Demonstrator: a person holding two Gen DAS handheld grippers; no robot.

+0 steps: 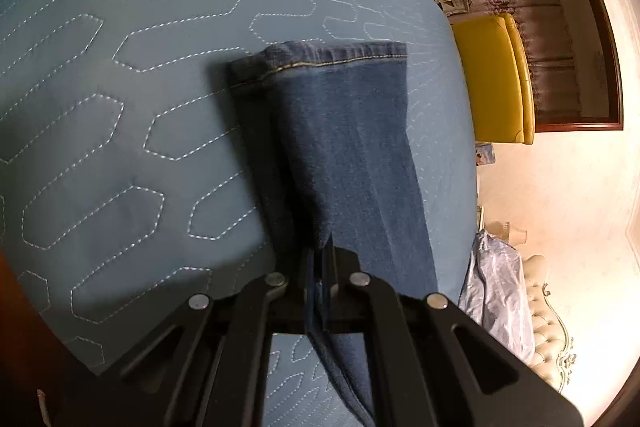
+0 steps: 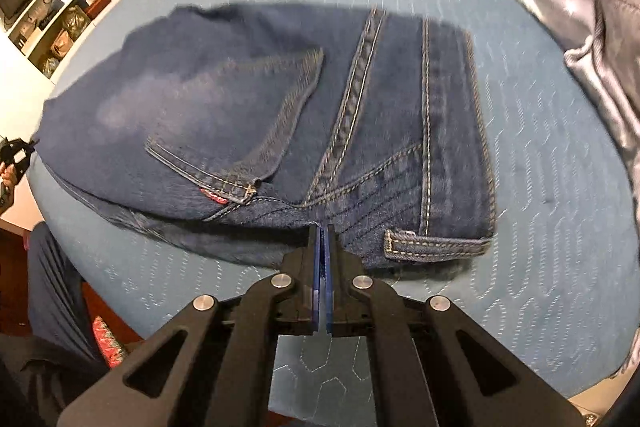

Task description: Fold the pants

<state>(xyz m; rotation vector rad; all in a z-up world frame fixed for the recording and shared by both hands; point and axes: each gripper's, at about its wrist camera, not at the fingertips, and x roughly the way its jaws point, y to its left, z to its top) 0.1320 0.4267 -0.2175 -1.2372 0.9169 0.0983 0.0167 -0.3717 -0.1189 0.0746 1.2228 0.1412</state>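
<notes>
Currently the jeans (image 2: 260,107) lie on a blue quilted bed (image 1: 120,87), folded lengthwise, waist end at the right hand-held gripper, leg end at the left one.

Left hand-held gripper (image 1: 318,259): clenched on the denim of the leg, fabric pinched between its fingers and trailing back under the frame. Beyond it the leg runs flat across the quilt to the hem (image 1: 332,57), which sits near the bed's edge. Yellow chair (image 1: 496,79) stands off past that edge.

Right hand-held gripper (image 2: 322,231): jaws pressed together, tips at the waistband edge near the back pocket (image 2: 240,123) and beside a belt loop (image 2: 436,241). Cannot tell whether any denim is caught between the pads. Frame is motion-blurred.

Grey satin bedding (image 2: 560,7) is bunched at the bed's far right, apart from the jeans. In the right wrist view the left hand-held gripper shows at the far left edge, at the jeans' other end.
</notes>
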